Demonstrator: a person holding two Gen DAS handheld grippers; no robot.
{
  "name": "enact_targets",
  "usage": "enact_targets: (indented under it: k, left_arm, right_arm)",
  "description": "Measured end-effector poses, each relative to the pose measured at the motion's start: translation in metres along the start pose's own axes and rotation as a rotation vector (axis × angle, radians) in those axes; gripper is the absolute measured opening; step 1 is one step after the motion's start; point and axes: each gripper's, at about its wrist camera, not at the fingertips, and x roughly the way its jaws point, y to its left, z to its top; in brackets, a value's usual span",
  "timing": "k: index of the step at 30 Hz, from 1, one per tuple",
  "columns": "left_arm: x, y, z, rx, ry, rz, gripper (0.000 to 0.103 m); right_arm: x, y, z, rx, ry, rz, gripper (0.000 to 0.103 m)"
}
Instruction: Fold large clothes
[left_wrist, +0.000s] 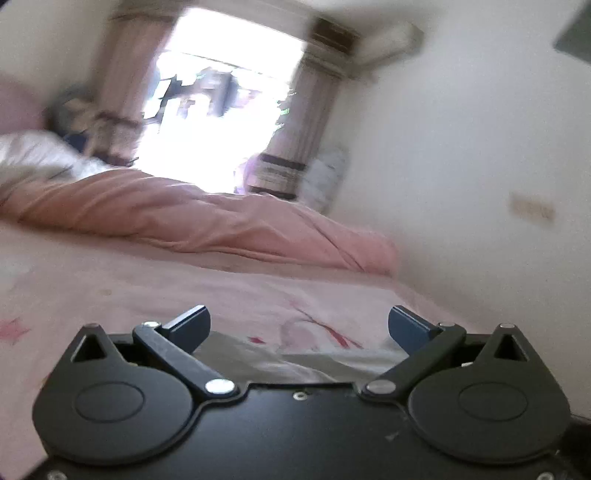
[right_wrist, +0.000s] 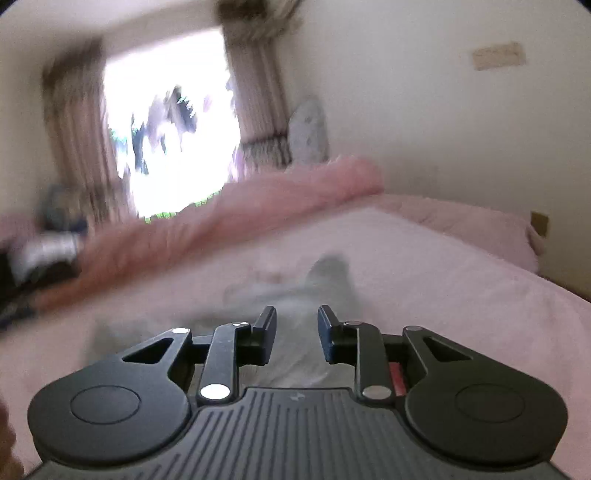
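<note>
Though the pale cloth (right_wrist: 317, 295) lies on the pink bed (right_wrist: 461, 288) at twelve o'clock from my right tongs (right_wrist: 297, 332), it looks bunched, so I think folding is hardly begun. Those tongs stand a little apart, pinching nothing. My left tongs (left_wrist: 299, 325) gape wide, empty, over the cloth's edge.

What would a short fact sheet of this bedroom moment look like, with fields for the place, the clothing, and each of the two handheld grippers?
place: bed with pink sheet
bedding: pink quilt bunched at the far side
clothing: pale grey garment lying on the sheet, blurred
left gripper: jaws wide open, nothing between them
right gripper: jaws part open, garment beyond them, no grip visible
background: bright window with curtains
</note>
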Motion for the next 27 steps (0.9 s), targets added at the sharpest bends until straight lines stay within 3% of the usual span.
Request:
enact_targets:
  k: [2,5,7,9,11,14,15,16,17,18,20,21,22,24,26,27]
  left_arm:
    - [0.031,-0.015,-0.02,0.135,0.092,0.089,0.103]
    - [0.076,-0.008,-0.066,0.238,0.212,0.178,0.103]
    - [0.081,0.005,-0.071,0.2,0.274,0.191,0.103]
    - [0.061,0.01,-0.057,0.157,0.226,0.199,0.103]
    - [0.029,0.016,-0.044,0.104,0.189,0.15,0.103]
    - [-0.021,0.029,-0.055,0.016,0.137,0.059,0.103]
    - [-0.031,0.024,-0.064,0.028,0.135,0.068,0.103]
    - [-0.027,0.029,-0.074,0.069,0.157,0.106,0.103]
    - [-0.012,0.033,-0.088,0.124,0.234,0.169,0.103]
    - [-0.008,0.04,-0.1,0.117,0.32,0.166,0.103]
    - [0.001,0.068,-0.091,-0.098,0.394,0.101,0.103]
    - [-0.002,0.075,-0.084,-0.13,0.43,0.102,0.103]
    - [-0.003,0.074,-0.076,-0.111,0.455,0.118,0.103]
    - [-0.02,0.06,-0.064,-0.029,0.471,0.128,0.103]
    - [-0.047,0.05,-0.057,0.026,0.485,0.114,0.103]
    - [-0.063,0.047,-0.052,0.043,0.503,0.1,0.103]
  right_arm:
    - [0.035,0.009,-0.02,-0.042,0.11,-0.046,0.024]
    - [0.044,-0.004,-0.019,0.053,0.135,-0.004,0.019]
    - [0.032,-0.006,-0.011,0.081,0.14,-0.004,0.023]
    - [0.007,-0.013,-0.01,0.045,0.13,-0.026,0.025]
    - [-0.02,-0.01,-0.017,0.033,0.137,-0.017,0.025]
    - [-0.047,-0.006,-0.036,0.025,0.136,0.036,0.023]
    - [-0.051,-0.004,-0.049,-0.006,0.109,0.013,0.023]
    - [-0.044,-0.003,-0.067,-0.047,0.093,-0.03,0.02]
    - [-0.038,-0.001,-0.084,-0.102,0.051,-0.055,0.017]
    - [-0.038,0.009,-0.092,-0.172,0.004,-0.088,0.017]
    - [-0.039,0.031,-0.089,-0.325,0.01,-0.137,0.02]
    - [-0.04,0.032,-0.086,-0.33,0.029,-0.126,0.021]
    - [-0.043,0.027,-0.08,-0.29,0.066,-0.105,0.025]
    - [-0.053,0.017,-0.066,-0.172,0.13,-0.068,0.043]
    - [-0.07,0.009,-0.049,-0.068,0.225,-0.014,0.092]
    - [-0.077,0.006,-0.045,-0.05,0.268,0.01,0.1]
